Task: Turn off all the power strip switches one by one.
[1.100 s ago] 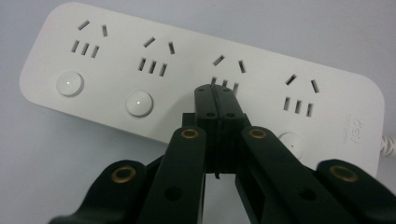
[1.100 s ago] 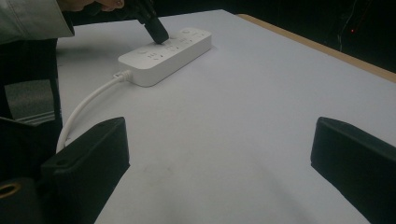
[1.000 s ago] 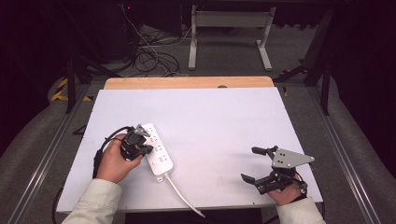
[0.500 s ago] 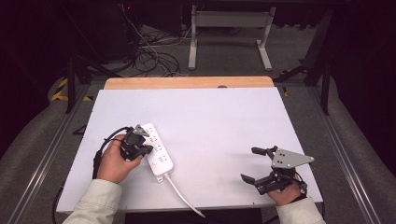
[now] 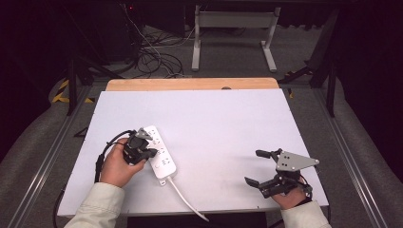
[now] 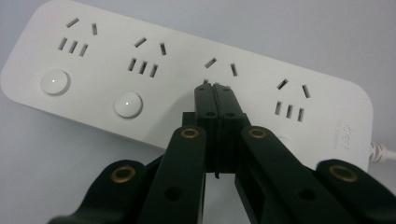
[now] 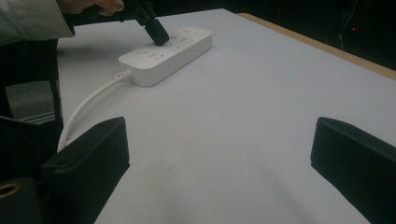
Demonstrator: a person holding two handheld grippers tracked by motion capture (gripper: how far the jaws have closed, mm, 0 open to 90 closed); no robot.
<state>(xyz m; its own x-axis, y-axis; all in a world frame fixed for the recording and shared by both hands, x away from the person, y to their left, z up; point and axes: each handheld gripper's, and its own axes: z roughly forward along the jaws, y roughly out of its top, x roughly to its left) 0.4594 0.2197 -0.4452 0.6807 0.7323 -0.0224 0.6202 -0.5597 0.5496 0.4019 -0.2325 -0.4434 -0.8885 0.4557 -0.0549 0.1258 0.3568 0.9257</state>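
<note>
- On the left part of the surface (image 5: 214, 118): power strip (image 5: 159, 156) lying flat, cord (image 5: 183, 199) trailing toward the near edge; four sockets, each with a round switch button.
- Over the strip: left tongs (image 6: 215, 91) closed tip to tip, nothing between them, tips pressed down on the third socket's switch (image 6: 212, 100) or right above it; contact not certain, button itself hidden under the tips.
- Judged from this: pressing of one switch under way; two round buttons (image 6: 55, 81) to its left bare, the fourth (image 6: 285, 140) half hidden; on or off state impossible to tell.
- On the right, well apart from the strip: right tongs (image 5: 261, 166) wide open, empty, resting low by the near edge, seemingly idle.
</note>
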